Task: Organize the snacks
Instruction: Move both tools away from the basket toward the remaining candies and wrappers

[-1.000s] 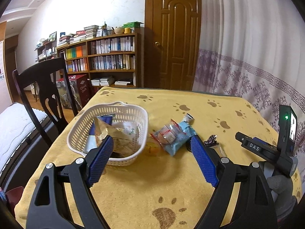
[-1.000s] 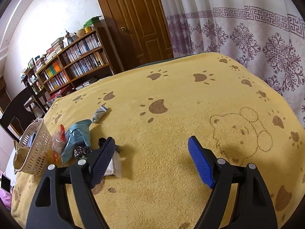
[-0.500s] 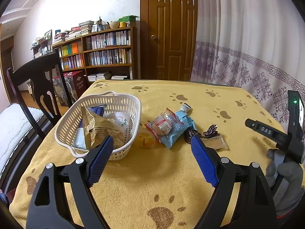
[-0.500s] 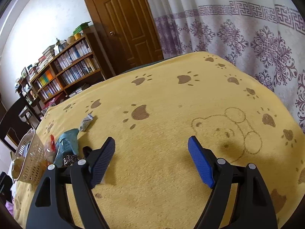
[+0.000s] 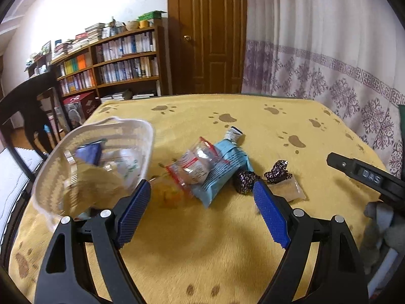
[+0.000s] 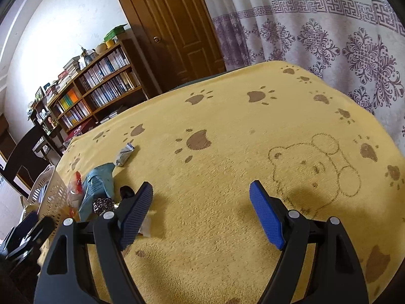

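Under snacks (image 5: pixel 210 169), yellow paw-print tablecloth (image 5: pixel 265 136)

A table is covered by a yellow plush cloth printed with brown paw marks (image 5: pixel 253 131). A white plastic lattice basket (image 5: pixel 141 149) is seen at nine o'clock; loose snack packets (image 5: pixel 220 167) are clustered beside it at centre.
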